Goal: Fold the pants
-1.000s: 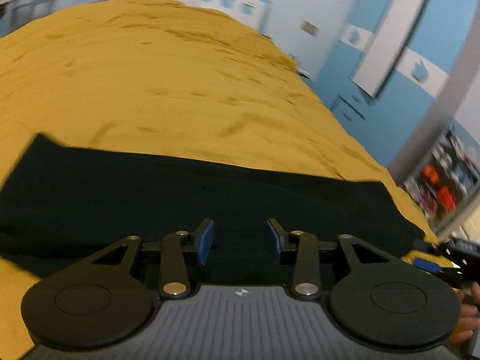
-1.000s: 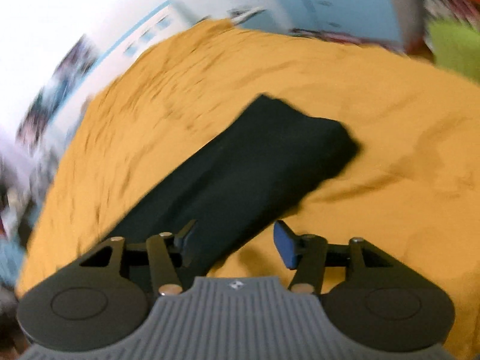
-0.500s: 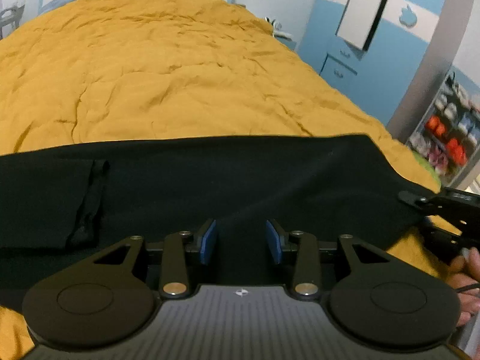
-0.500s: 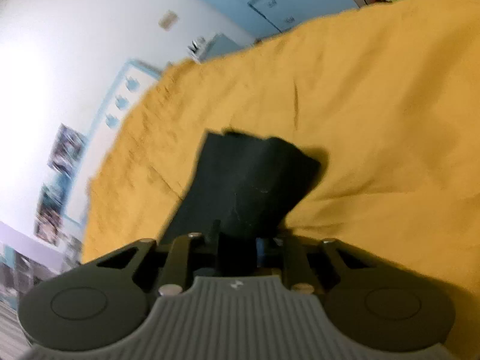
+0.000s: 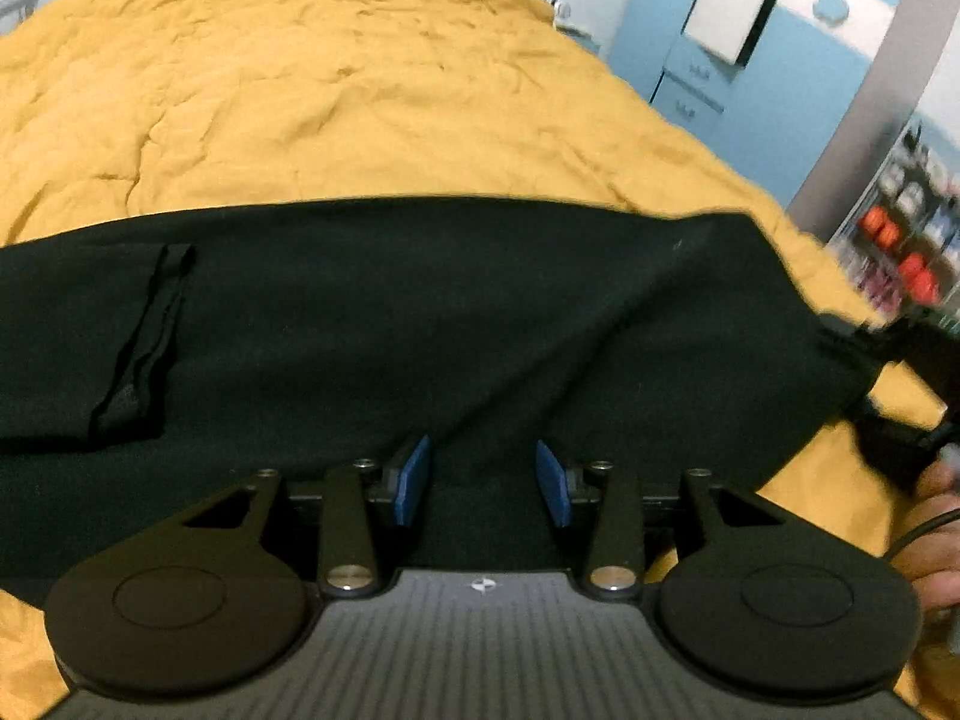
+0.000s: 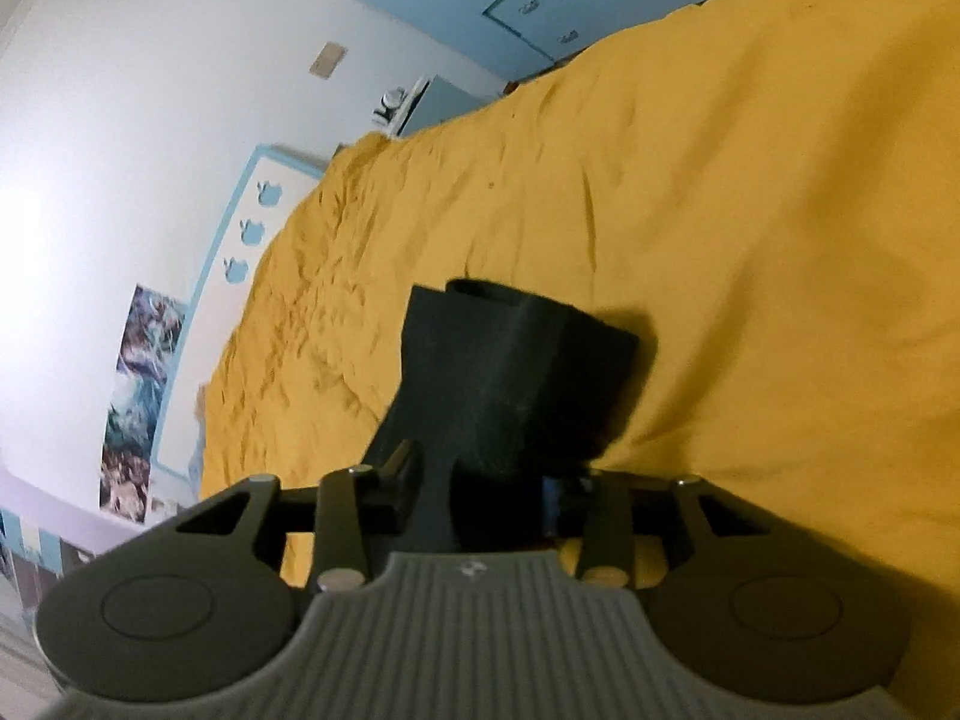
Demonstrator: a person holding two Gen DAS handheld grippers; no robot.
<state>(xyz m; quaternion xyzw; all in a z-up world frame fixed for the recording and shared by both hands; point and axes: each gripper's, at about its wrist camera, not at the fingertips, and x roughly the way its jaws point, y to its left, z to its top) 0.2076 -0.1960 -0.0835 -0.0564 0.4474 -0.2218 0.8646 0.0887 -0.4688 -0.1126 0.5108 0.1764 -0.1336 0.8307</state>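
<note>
Black pants lie folded lengthwise across a yellow bedspread, with a leg hem doubled over at the left. My left gripper hangs over their near edge. Its jaws are opening, and dark cloth lies under and between the blue pads without being pinched. At the pants' right end is my right gripper, blurred. In the right wrist view the right gripper has the raised end of the pants between its fingers. Its jaws are opening and the pads no longer squeeze the cloth.
The yellow bedspread stretches far beyond the pants. Blue cupboards and a shelf of small items stand past the bed's right side. A person's hand holds the right gripper's handle. A white wall with posters is behind the bed.
The left gripper has moved along the pants, bringing the doubled hem into view at left. The right gripper rolled, shut on the pants' end and lifted it, and its jaws now stand wider.
</note>
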